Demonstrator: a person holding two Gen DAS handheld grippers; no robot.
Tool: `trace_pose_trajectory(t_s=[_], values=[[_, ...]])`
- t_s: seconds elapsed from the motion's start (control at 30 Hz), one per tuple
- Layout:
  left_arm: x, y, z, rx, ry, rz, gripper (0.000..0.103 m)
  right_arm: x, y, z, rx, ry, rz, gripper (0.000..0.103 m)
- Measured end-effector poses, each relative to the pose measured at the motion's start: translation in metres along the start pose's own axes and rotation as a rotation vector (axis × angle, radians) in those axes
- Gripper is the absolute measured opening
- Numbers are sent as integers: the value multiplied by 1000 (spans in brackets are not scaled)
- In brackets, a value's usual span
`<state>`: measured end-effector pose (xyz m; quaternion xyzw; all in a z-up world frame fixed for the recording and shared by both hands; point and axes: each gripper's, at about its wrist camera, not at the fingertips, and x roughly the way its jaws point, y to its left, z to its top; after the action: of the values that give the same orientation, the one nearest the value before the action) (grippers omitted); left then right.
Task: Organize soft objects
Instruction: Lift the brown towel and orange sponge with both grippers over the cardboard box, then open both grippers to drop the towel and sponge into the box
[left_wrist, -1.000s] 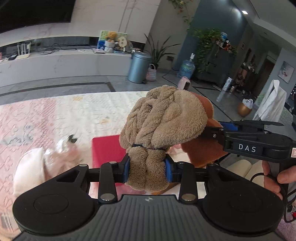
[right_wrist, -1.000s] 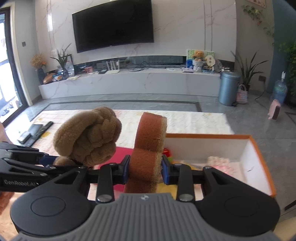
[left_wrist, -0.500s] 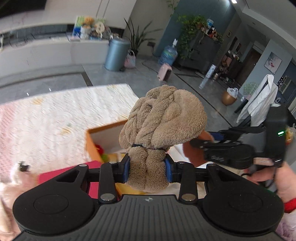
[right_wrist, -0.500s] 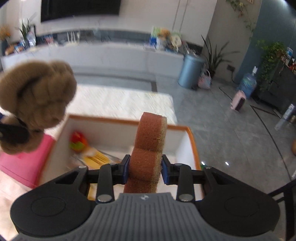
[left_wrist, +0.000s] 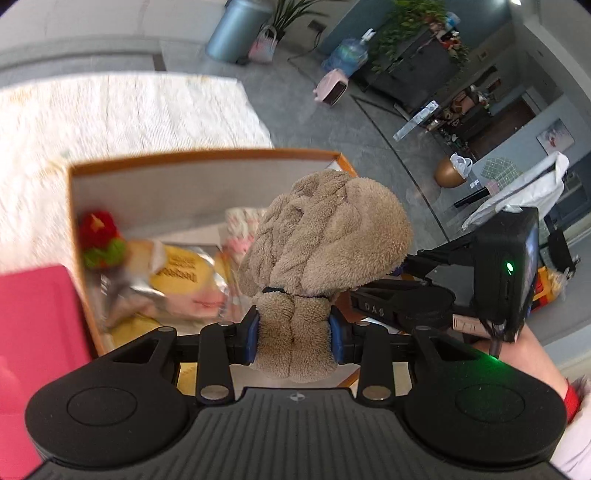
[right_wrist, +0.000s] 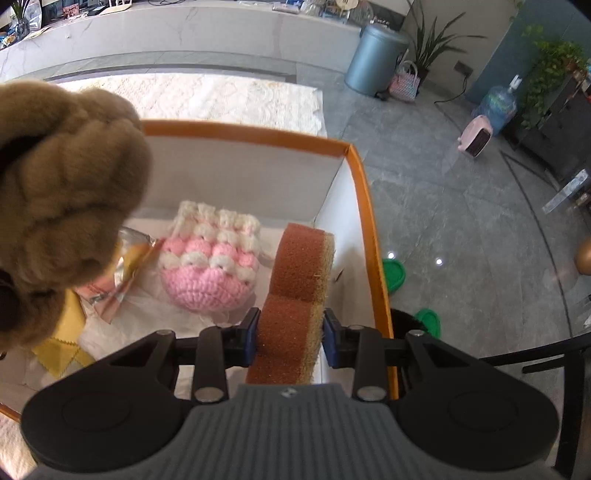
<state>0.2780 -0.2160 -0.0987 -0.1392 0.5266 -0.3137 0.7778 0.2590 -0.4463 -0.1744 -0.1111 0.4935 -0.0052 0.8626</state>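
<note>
Right wrist view: my right gripper (right_wrist: 291, 338) clamps the brown sponge (right_wrist: 295, 291), my left gripper (left_wrist: 293, 338) the fluffy towel bundle (left_wrist: 325, 240), both now carried over the orange-rimmed box (right_wrist: 364, 206), ready to drop.

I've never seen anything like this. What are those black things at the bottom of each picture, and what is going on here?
There is no robot: a person carries a hand-held gripper in each hand, and each has a wide-angle camera looking forward along its jaws. The black shapes at the bottom are the grippers' own bodies.

The left-hand camera shows the left gripper, jaws closed on a fluffy brown towel bundle. The right-hand camera shows the right gripper clamping a brown sponge.

Both hang above an orange-rimmed box that stands by a pale rug. Inside lie a pink and white crocheted pouch, a red and green knitted toy and a yellow packet. Probably the two soft things go into the box next.
</note>
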Motion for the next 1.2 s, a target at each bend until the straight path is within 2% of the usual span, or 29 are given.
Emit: trace_pose_trajectory(t_s=[0.07,0.27,0.4,0.63,0.83,0.9,0.97,1.07,1.13,1.2], values=[[11,1,2,-44,19,-11,41,3,2,-2,-17,-2,-8,35],[37,10,-1,-179,68,-74,41,-7,0,-7,-42,-32,-4,50],[51,17,-2,-267,99,-119,42,-20,-1,-9,-48,-60,-6,50],[54,15,-1,-275,111,-108,50,-31,8,-17,-126,-90,-54,49],[47,9,1,-258,89,-121,62,-39,6,-17,-123,-88,-74,49],[41,6,1,-238,71,-115,62,-43,6,-17,-118,-91,-75,50],[34,2,0,-218,52,-109,61,-48,5,-17,-118,-94,-77,50],[26,-3,1,-199,35,-87,47,-57,7,-19,-123,-102,-82,49],[21,-12,3,-182,10,-58,42,-63,8,-20,-124,-109,-97,49],[11,-11,0,-158,-15,-23,39,-72,8,-21,-109,-122,-87,43]])
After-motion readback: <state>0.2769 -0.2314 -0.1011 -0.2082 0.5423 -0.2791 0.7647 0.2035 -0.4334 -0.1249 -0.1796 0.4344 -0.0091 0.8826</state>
